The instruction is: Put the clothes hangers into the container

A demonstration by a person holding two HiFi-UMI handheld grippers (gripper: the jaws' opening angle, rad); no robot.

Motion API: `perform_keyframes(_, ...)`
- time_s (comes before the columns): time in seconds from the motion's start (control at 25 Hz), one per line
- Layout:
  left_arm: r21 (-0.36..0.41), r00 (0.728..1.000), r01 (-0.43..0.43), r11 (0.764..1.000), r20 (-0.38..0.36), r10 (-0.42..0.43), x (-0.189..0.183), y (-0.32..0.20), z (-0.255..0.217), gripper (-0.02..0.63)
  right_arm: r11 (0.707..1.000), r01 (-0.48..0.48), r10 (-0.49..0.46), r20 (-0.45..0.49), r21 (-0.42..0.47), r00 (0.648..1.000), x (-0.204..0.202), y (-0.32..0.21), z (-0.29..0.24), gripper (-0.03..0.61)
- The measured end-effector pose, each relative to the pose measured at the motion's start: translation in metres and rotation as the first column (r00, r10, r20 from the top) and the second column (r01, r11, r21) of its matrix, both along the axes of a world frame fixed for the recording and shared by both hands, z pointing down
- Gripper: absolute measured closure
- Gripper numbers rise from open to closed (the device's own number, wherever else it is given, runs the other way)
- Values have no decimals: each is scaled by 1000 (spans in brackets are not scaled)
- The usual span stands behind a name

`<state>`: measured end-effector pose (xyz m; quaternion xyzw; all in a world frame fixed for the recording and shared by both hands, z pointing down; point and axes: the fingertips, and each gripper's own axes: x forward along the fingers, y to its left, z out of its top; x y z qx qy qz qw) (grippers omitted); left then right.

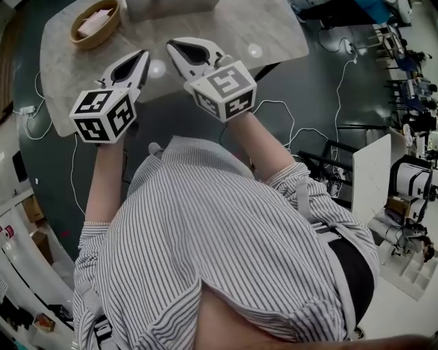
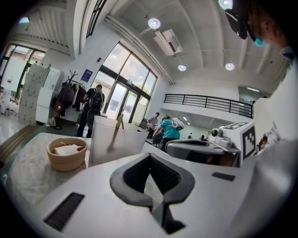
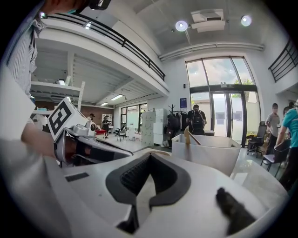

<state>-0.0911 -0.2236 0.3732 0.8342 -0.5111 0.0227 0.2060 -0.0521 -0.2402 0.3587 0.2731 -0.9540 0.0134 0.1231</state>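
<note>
Both grippers hover side by side over the near edge of the marble table (image 1: 61, 68), holding nothing. My left gripper (image 1: 140, 58) has its jaws shut and empty, as the left gripper view (image 2: 150, 157) shows. My right gripper (image 1: 176, 46) is also shut and empty (image 3: 150, 159). Beyond them stands the white container (image 2: 116, 142) (image 3: 209, 155), with the wooden end of a clothes hanger (image 2: 119, 122) (image 3: 187, 135) sticking up from inside it. In the head view only the container's near edge (image 1: 164, 5) shows at the top.
A round wooden bowl (image 1: 96, 24) (image 2: 66, 155) with paper in it sits on the table to the left of the container. Cables (image 1: 311, 116) trail on the dark floor to the right. People stand far off by the glass doors (image 3: 198, 118).
</note>
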Motion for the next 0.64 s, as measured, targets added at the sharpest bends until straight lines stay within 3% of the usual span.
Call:
perform_keyframes(0.32,-22,1000,-23,999,2,23,5,4,10,603,998,54,-55,-28,-24,998,11,-6,1,565)
perform_keyframes(0.64,-1,999,-37,999,-2,37,11,-5,7,603,997,70,-69,-73,15,995,11,-13,2,565)
